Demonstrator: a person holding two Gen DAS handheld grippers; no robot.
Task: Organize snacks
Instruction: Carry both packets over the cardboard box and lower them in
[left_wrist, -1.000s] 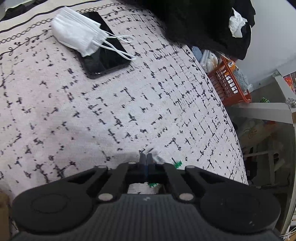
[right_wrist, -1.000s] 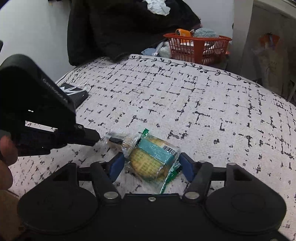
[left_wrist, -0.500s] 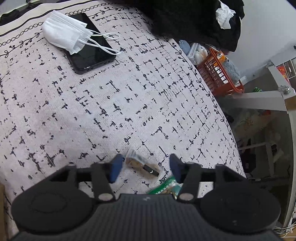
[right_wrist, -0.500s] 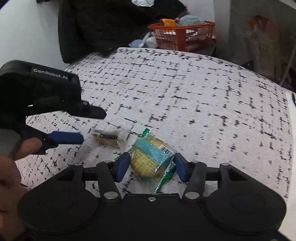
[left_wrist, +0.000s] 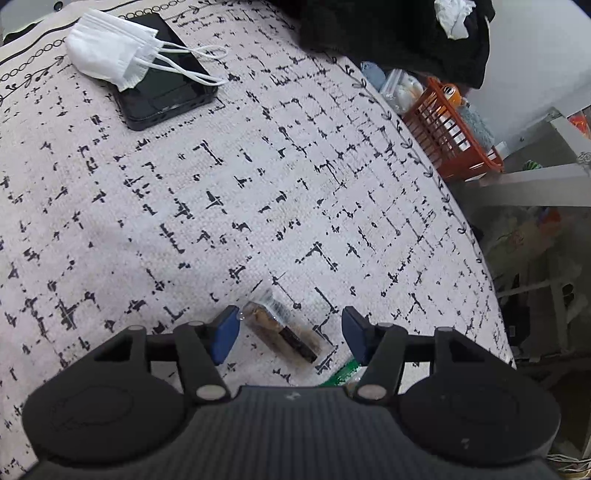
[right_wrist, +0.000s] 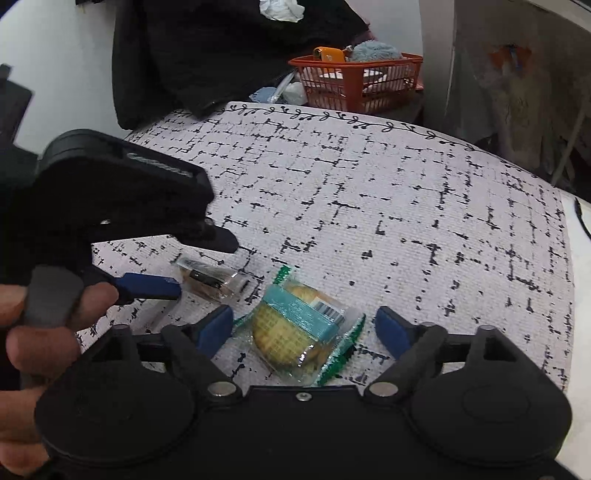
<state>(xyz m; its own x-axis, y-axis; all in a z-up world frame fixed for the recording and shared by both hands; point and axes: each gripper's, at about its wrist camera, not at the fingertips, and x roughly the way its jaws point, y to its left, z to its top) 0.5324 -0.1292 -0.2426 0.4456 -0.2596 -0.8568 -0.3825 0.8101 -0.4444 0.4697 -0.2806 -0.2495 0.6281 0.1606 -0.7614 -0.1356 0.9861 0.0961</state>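
Observation:
A round cracker pack in clear wrap with a teal band and green ends lies on the patterned tablecloth. My right gripper straddles it; its jaws are opening and neither blue pad touches the pack. To its left lies a small clear-wrapped brown snack, also seen in the left wrist view as the brown snack. My left gripper stands open around it, pads clear of the wrapper. In the right wrist view the left gripper comes in from the left, held by a hand.
A black phone with a white face mask on it lies at the far left of the table. Black clothing hangs behind. An orange basket stands beyond the far edge. The table edge drops off on the right.
My left gripper was shut on the small brown snack; it has opened and the snack now lies on the cloth. My right gripper's fingers have spread away from the cracker pack.

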